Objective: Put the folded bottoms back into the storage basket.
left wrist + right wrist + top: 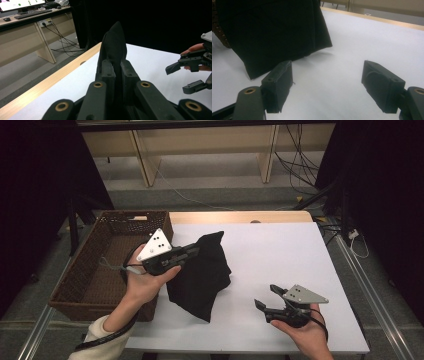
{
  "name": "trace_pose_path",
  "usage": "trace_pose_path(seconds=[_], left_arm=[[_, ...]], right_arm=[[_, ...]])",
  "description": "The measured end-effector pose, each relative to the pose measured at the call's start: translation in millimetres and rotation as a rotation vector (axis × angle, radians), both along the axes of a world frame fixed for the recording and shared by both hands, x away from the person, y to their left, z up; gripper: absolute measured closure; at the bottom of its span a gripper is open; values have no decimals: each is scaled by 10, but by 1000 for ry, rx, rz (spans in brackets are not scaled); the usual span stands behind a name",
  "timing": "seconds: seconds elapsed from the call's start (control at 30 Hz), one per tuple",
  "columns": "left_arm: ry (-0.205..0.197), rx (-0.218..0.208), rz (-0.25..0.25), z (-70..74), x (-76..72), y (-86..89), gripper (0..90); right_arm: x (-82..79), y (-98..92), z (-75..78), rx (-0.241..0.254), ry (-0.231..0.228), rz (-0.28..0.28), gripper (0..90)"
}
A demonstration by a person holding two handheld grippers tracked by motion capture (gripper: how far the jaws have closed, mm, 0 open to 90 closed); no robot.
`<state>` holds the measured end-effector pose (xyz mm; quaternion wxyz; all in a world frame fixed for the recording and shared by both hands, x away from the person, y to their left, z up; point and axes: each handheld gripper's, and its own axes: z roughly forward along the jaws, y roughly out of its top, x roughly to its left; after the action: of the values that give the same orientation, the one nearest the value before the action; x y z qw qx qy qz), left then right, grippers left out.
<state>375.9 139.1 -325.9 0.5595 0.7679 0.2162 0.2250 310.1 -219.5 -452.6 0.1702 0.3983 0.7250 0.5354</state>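
Observation:
A black cloth (202, 275) hangs over the white table top (280, 255), its lower corner near the table's front. My left gripper (192, 251) holds it up by the top edge, jaws shut on the fabric. Between those jaws the black cloth (113, 45) rises to a point, pinched by the left gripper (116, 67). My right gripper (266, 296) hovers low at the front right, open, with nothing between its fingers. Past the right gripper (329, 80), the cloth (272, 32) drapes at the upper left, apart from both pads.
A brown wicker basket (90, 265) stands at the table's left edge, beside the left hand. A wooden strip (240, 216) borders the far side of the white top. The other gripper (192, 71) appears at the right of the left gripper view.

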Motion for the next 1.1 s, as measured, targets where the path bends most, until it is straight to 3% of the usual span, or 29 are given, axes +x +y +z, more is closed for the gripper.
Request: trace_pose_path(seconds=[1.1], left_arm=[[-16,-14,25,70,15,101,829]], right_arm=[[0,1,-3,-4,3,-1,258]])
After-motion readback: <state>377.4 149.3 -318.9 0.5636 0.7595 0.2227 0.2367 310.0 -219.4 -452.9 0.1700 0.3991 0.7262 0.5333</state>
